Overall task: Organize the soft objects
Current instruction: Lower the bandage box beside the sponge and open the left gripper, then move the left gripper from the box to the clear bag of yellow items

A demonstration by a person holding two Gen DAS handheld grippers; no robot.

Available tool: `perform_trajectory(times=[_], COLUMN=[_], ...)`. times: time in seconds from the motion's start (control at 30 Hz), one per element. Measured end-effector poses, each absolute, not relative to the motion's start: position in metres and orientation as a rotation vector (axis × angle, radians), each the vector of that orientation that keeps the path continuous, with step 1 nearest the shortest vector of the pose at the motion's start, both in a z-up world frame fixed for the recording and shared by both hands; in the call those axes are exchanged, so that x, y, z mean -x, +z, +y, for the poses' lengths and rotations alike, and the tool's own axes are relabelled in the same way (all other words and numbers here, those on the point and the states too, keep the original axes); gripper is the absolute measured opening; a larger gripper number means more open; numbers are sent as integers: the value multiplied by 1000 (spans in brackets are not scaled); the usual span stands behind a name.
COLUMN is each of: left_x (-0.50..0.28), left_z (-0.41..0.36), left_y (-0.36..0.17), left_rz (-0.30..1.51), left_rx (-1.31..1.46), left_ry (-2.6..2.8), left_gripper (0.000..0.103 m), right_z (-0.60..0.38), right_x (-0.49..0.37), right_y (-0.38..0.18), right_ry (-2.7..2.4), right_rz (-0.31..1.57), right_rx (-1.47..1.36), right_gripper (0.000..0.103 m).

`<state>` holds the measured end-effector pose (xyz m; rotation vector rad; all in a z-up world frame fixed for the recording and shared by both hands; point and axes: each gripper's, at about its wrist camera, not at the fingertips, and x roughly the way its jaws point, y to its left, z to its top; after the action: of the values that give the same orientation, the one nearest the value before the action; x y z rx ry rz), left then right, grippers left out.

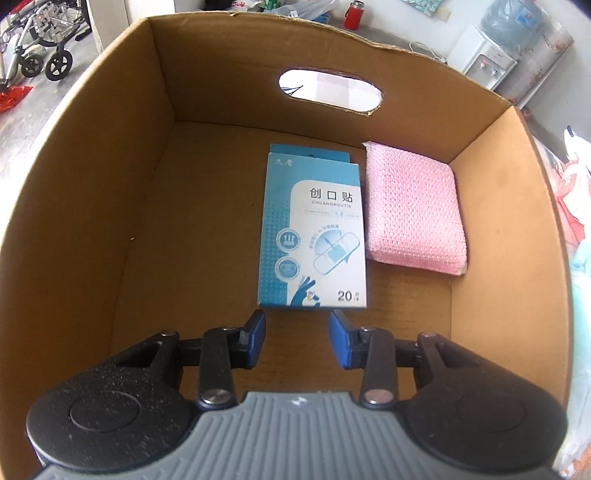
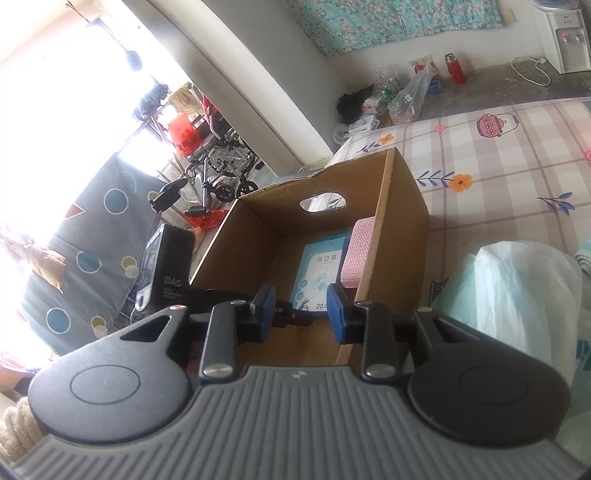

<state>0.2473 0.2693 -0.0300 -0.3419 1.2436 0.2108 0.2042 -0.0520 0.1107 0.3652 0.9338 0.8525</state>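
— Box [image 1: 110,206], brown cardboard, open at the top, standing on a checked flowered sheet [image 2: 498,166]; oval handle hole [image 1: 328,90] cut in the far wall.

— Inside?

— Pink sponge [image 1: 413,210] flat on the floor against the right wall. Touching its left edge, a blue plaster packet [image 1: 314,236], also flat.

— And the claws?

— Left gripper [image 1: 297,339] above the packet's near end, jaws apart, holding nothing. Right gripper [image 2: 301,310] at the near rim, gapped too, empty. Crumpled pale bag [image 2: 517,295] just right of it.

A folded wheelchair [image 2: 218,173] was seen at left of centre, a red flask [image 2: 456,70] and a water dispenser [image 2: 565,37] at upper right, and a floral cloth [image 2: 391,22] along the top.
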Motion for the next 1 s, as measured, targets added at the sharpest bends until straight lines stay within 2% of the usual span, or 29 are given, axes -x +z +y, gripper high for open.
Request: perform_trajectory(times=[0.4,0.5,0.63,0.77,1.0], left_x=[-251,-249,-244,-233,-211], left_z=[269,268,266,259,234], left_y=[-29,-27,-18,0,48], left_rz=[1212,1209,1222,1188,1066], left_rx=[350,354,346,317,294], left_ry=[216,222,223,227,197], left_gripper=[39,54,61,62,62], right_z=[-77,-80,-85,-96,-133], right_x=[-201,-199,-193,-189,-184], right_y=[104,99,96,92,95], right_ry=[793,785,776,762,720], right_rz=[937,947,949,949,920], right_rx=[-377,-381,-383,-392,-374], right_gripper=[31,31,35,39,40])
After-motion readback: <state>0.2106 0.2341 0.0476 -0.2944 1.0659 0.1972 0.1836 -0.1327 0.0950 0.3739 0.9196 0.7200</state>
